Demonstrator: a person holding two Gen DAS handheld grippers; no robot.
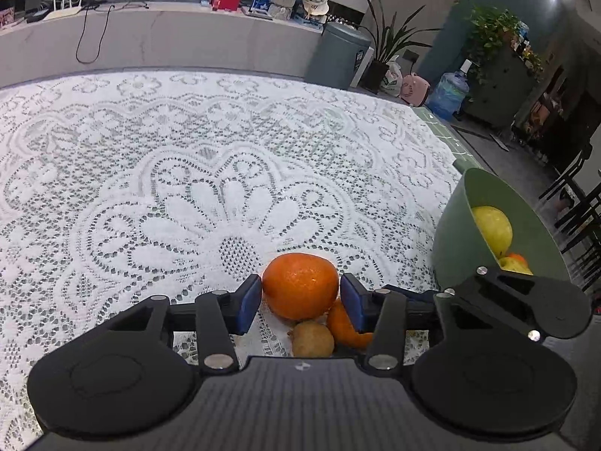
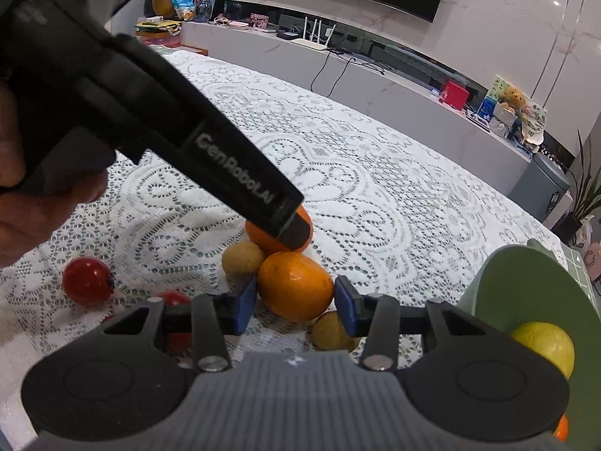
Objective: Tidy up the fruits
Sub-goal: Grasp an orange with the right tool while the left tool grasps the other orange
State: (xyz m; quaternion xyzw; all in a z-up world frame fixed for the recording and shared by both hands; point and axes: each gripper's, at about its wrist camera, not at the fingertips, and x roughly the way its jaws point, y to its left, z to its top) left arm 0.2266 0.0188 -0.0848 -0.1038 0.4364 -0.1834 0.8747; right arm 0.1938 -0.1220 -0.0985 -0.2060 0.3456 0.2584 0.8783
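Straddling an orange [image 1: 299, 285], the left gripper [image 1: 300, 302] has its two blue pads [image 1: 248, 308] spread to either side of the fruit on a white lace tablecloth [image 1: 150, 188]; whether the pads touch the peel cannot be told. The jaws stand apart, not clamped.

The right gripper [image 2: 296, 302] frames a second orange [image 2: 296, 285] in the same way, jaws parted, with a narrow gap showing on each side of the fruit.

Counted from the right wrist view, the table holds two oranges, the far one [image 2: 263, 238] partly hidden behind the tip of the left gripper's black body [image 2: 210, 158]. Two small tan fruits lie among them: one [image 2: 242, 259] between the oranges on the left, one [image 2: 330, 330] just beside the near orange by the right pad. Two red round fruits sit to the left, one in full view [image 2: 87, 281] and one [image 2: 172, 298] mostly hidden behind the gripper.

A green bowl [image 2: 526, 285] stands at the table's right edge, well apart from the loose fruit. It holds a yellow-green apple [image 2: 544, 344]; the left wrist view shows a second yellow-green fruit [image 1: 512, 265] and a sliver of orange [image 1: 517, 258] lower in the bowl.
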